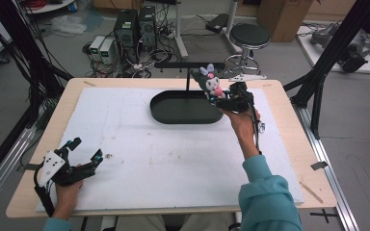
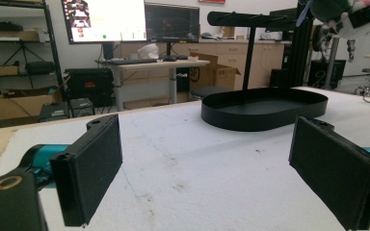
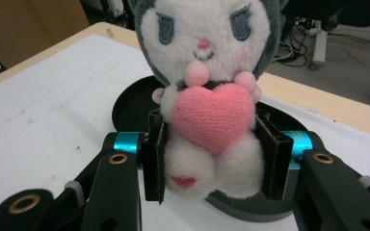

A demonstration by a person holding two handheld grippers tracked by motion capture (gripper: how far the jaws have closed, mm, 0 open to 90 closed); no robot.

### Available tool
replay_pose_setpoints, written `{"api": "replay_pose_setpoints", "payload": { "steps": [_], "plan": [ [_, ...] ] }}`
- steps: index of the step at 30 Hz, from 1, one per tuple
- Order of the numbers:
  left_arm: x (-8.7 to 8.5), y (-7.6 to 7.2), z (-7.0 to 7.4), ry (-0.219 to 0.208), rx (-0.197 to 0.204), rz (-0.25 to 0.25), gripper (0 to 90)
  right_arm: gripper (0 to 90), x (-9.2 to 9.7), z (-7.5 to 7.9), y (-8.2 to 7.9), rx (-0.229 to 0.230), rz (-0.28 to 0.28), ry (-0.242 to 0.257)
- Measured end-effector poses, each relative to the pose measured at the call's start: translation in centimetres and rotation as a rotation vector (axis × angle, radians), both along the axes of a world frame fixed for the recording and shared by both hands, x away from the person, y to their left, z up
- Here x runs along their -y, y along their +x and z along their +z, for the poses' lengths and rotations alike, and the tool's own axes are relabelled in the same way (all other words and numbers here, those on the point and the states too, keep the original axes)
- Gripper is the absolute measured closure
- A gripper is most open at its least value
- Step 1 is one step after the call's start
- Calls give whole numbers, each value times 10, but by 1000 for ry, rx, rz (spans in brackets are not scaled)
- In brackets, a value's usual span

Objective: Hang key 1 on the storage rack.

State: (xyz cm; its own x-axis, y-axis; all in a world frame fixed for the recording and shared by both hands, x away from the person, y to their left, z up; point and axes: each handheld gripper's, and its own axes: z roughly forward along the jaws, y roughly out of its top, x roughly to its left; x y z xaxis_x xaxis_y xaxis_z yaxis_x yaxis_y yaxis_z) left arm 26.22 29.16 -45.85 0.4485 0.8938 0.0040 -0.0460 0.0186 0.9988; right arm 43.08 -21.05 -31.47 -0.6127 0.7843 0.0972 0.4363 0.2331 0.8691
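- The right gripper (image 1: 216, 98), held up at the far right of the table, has its two black jaws closed partway on a plush toy (image 1: 209, 81), pressing in on both sides of its soft lower body.
- In the right gripper view the plush toy (image 3: 207, 96) faces the camera: a white face under a grey hood, a pink heart hugged to its chest, a small red heart lower down.
- The toy is off the table, just above the near right end of a black oval tray (image 1: 173, 114), the base of a stand with an upright post and a crossbar (image 1: 188, 64) on top.
- The tray lies at the far middle of a white foam sheet (image 1: 164, 163) covering a pale wooden table (image 1: 289, 139).
- The left gripper (image 1: 84, 153) rests at the near left corner, well apart from the tray, jaws spread wide with nothing between them; its own view shows bare foam between the pads (image 2: 94, 166).
- Judged from this: the pick-up is done and the toy has reached the stand. Still left seems to be placing it, on the crossbar or in the tray, and letting go.
- A stool and computers stand on the floor beyond the table.
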Motion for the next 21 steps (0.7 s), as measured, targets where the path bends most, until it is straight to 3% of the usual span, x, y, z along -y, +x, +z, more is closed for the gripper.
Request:
{"api": "replay_pose_setpoints", "payload": {
  "steps": [11, 21],
  "plan": [
    [0, 0, 0, 0, 0, 0, 119, 550, -10, 8, 12, 13, -24, 8],
    [0, 0, 0, 0, -1, 0, 118, 550, -15, 9, 16, -10, -47, 8]
  ]
}}
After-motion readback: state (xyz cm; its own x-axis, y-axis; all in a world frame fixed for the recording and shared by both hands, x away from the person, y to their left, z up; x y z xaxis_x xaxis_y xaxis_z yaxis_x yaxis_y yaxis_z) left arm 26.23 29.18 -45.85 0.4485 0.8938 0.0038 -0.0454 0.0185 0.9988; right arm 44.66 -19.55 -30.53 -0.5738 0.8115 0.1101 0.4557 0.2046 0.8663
